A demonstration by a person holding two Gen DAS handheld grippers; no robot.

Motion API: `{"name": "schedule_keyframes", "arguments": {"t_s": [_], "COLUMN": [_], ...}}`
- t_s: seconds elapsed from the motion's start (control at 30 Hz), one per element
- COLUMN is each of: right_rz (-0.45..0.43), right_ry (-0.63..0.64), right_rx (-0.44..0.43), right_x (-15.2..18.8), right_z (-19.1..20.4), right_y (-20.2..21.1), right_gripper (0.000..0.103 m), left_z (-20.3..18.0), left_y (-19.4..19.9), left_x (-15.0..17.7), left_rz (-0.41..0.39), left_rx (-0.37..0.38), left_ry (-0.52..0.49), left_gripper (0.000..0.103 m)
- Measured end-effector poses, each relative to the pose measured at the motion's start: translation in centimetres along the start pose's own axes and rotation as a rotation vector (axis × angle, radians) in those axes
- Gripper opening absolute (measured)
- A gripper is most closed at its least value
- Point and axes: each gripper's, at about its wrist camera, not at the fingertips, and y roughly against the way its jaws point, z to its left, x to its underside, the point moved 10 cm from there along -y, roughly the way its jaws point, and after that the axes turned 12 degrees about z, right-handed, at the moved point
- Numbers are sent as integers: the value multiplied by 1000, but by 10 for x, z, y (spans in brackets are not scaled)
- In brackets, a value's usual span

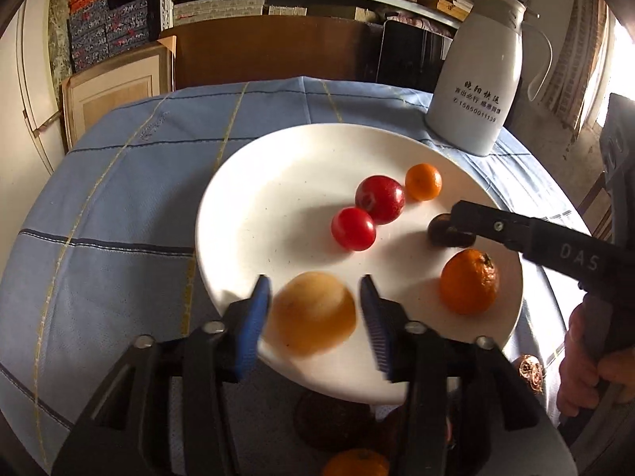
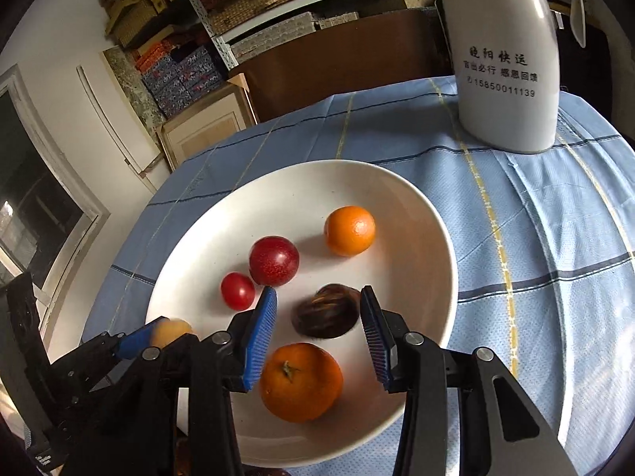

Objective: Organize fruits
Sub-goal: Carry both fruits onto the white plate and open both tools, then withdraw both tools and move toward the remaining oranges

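Chestnut [image 2: 325, 311] lay between the right hand-held gripper [image 2: 317, 313] pads, jaws narrow, not touching; left hand-held gripper [image 1: 315, 305] straddled a blurred yellow fruit [image 1: 311, 313], unpressed.

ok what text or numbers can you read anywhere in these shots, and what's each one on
"15850011139": phone number on the white jug, bottom line.
"晚阳快运": large top line on the jug, first character unsure.
"言出必行 感恩回馈": middle line on the jug, small, partly a guess.
"DAS": on the black arm of the right tongs, cut off at the picture edge.
Boxes on the shelf: print too small to read.
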Motion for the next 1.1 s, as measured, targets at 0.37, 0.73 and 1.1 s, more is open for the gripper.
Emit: {"name": "schedule_keyframes", "arguments": {"t_s": [0.37,0.73,1.1], "right_rz": [-140,-100,-18], "right_ry": [13,44,28], "right_rx": [2,-18,-63], "right_x": [68,157,169], "right_z": [-13,-13,-10], "right_y": [74,94,83], "right_gripper": [63,75,76], "left_z": [34,73,64], "left_y": [71,87,60], "left_x": [43,133,135], "left_rz": [-165,-111,1], "left_rx": [-15,-19,-36], "left_ry": [109,267,233], "left_gripper": [92,98,98]}}
